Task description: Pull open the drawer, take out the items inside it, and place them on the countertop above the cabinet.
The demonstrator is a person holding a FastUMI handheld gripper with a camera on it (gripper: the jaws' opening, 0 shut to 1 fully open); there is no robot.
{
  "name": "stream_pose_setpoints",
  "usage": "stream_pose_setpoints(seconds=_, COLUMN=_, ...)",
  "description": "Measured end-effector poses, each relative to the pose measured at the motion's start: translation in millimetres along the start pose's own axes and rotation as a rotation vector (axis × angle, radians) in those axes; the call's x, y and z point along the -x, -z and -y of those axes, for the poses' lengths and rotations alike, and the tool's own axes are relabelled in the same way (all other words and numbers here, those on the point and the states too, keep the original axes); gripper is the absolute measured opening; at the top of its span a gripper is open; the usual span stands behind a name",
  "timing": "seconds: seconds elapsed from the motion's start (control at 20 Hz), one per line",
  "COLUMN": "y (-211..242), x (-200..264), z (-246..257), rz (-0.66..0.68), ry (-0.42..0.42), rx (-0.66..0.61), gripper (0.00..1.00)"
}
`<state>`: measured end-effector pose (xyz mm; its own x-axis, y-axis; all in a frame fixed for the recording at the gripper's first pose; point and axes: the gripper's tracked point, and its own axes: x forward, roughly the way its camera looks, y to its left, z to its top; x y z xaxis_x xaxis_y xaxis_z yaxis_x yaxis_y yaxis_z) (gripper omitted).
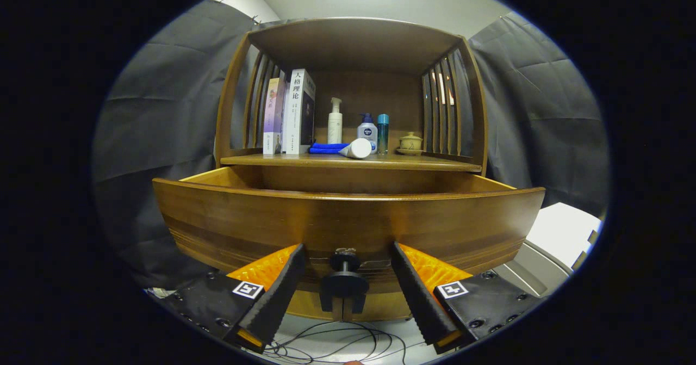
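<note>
The wooden drawer stands pulled out of the cabinet, its curved front close before me. Its dark knob sits between my two fingers, untouched by either. My gripper is open, the black ribbed fingers spread to each side of the knob. The drawer's inside is hidden behind its front panel. Above it lies the countertop with a white tube on its side on a blue cloth.
On the countertop stand two books at the left, a white pump bottle, a blue-capped bottle, a teal bottle and a small lidded cup. Slatted side walls enclose the shelf. Black cables lie below.
</note>
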<state>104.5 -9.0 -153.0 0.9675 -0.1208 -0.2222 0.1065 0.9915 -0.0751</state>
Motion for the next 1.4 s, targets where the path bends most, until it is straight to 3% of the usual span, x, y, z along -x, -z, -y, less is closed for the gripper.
stream_pose_setpoints(seconds=0.65, y=-20.7, x=-106.0, z=-3.7, rz=-0.006, ry=0.013, rx=-0.015, gripper=0.99)
stream_pose_setpoints(seconds=1.0, y=-13.4, x=-140.3, z=-5.1, rz=-0.061, ry=0.019, rx=-0.027, gripper=0.98)
stream_pose_setpoints(seconds=1.2, y=-15.9, x=-134.6, z=-6.9, rz=-0.036, ry=0.033, rx=-0.008, gripper=0.98)
stream_pose_setpoints(seconds=1.4, y=-45.1, x=-80.9, z=-9.1, rz=0.039, ry=-0.014, rx=-0.043, gripper=0.98)
